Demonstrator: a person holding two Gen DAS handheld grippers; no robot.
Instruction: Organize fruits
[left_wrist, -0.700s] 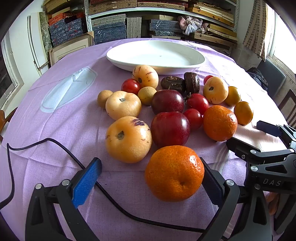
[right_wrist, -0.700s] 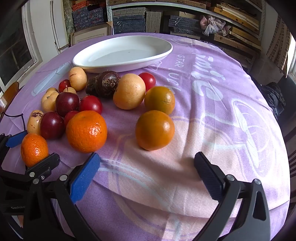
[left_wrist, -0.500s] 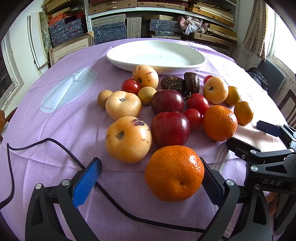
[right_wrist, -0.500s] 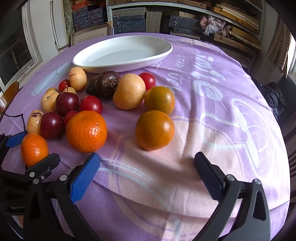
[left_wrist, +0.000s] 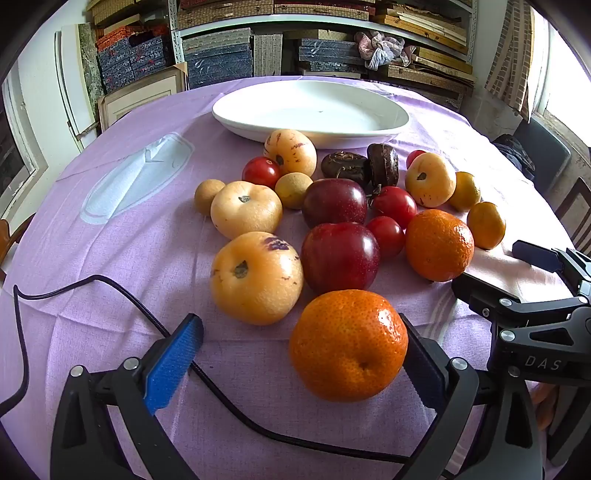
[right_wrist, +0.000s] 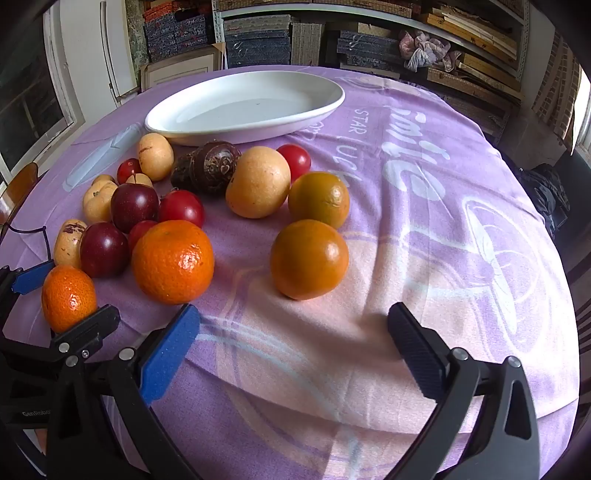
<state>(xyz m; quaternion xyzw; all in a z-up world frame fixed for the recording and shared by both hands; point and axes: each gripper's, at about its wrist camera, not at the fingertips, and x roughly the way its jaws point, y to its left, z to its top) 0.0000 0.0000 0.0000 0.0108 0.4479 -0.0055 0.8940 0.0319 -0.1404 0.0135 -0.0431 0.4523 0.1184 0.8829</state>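
Left gripper (left_wrist: 301, 354) agape — mandarin (left_wrist: 349, 345) between, ungripped.

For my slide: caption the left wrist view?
Open left gripper frames a mandarin; white dish empty.

Daylight pours through a window (left_wrist: 565, 99) on my right, metal shelves (left_wrist: 317, 40) crammed with boards and boxes fill the back wall, and a lilac cloth (right_wrist: 424, 221) drapes the round surface.
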